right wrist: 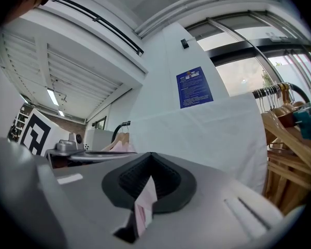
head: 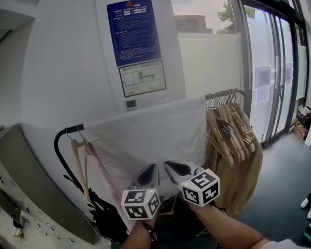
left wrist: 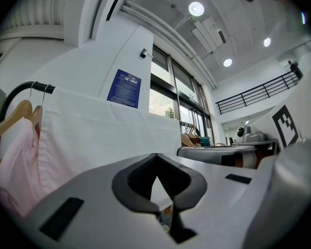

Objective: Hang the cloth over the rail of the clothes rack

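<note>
A white cloth [head: 150, 134] hangs spread over the black rail [head: 72, 129] of the clothes rack, between the rail's bent left end and the hangers on the right. It fills the middle of the left gripper view [left wrist: 103, 134] and the right gripper view [right wrist: 217, 134]. Both grippers are held level side by side, just in front of the cloth's lower part and apart from it. My left gripper [head: 150, 170] [left wrist: 156, 178] is shut and holds nothing. My right gripper [head: 172, 166] [right wrist: 150, 183] looks shut too. A thin pink-white sliver shows in its slit; I cannot tell whether it is pinched.
A pink garment [head: 101, 175] on a wooden hanger hangs at the rail's left end, partly under the cloth. Several wooden hangers [head: 233, 123] crowd the right end. A grey cabinet [head: 20, 180] stands at left, glass doors [head: 269, 77] at right, a blue notice [head: 135, 32] on the wall behind.
</note>
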Tool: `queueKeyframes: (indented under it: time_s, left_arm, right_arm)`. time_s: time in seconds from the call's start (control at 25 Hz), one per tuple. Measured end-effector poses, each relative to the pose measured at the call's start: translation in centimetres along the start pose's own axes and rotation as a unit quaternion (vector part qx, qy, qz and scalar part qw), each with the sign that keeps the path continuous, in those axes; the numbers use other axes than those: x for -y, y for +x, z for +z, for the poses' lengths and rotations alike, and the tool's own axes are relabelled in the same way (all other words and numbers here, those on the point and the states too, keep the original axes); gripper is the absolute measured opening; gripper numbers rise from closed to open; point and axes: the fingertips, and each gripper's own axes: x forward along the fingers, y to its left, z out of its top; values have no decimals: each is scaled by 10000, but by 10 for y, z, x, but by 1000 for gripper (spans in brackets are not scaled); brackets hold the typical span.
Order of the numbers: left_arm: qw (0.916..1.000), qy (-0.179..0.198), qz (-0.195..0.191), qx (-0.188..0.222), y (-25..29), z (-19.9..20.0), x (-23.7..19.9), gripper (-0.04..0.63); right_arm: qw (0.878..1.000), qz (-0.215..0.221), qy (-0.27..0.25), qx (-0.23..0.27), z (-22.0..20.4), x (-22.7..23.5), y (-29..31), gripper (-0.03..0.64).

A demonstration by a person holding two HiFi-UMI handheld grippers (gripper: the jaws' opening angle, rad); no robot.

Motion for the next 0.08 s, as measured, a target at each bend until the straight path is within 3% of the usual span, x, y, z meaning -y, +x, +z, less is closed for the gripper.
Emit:
queueKeyframes:
  time_s: [0.08]
  left_arm:
    - [10000,-53,-12,-17,-2,-1,0,6]
  right_arm:
    - [10000,-16,20,11,0,-1,-1,0]
